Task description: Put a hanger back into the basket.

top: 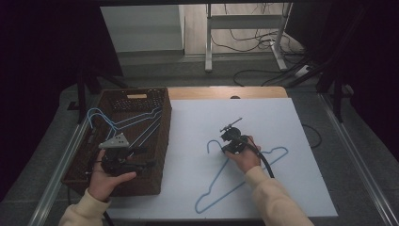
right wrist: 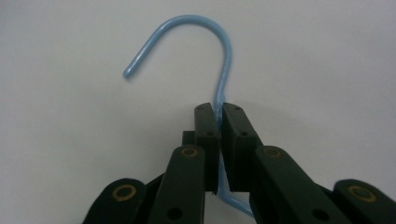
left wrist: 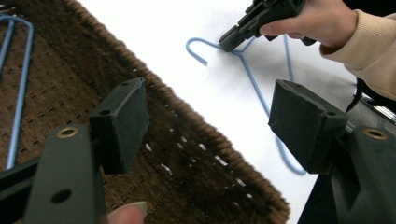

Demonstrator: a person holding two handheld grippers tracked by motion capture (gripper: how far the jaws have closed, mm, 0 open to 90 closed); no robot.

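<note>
Blue wire hanger lying flat on the white table surface, right of centre in the high view, hook toward the upper left of the frame. Right gripper, held in the person's right hand, meets the hanger at its neck. Right gripper view: the two black jaws are closed tight on the hanger just below the hook, which curves up and to the left above them. Left gripper, held in the left hand, hovers over the brown woven basket at the left of the high view; more blue hangers lie inside the basket. Left gripper view: its own jaws stand wide apart with nothing between them, above the basket rim; the right gripper appears at upper right, pinching the hanger on the table.
</note>
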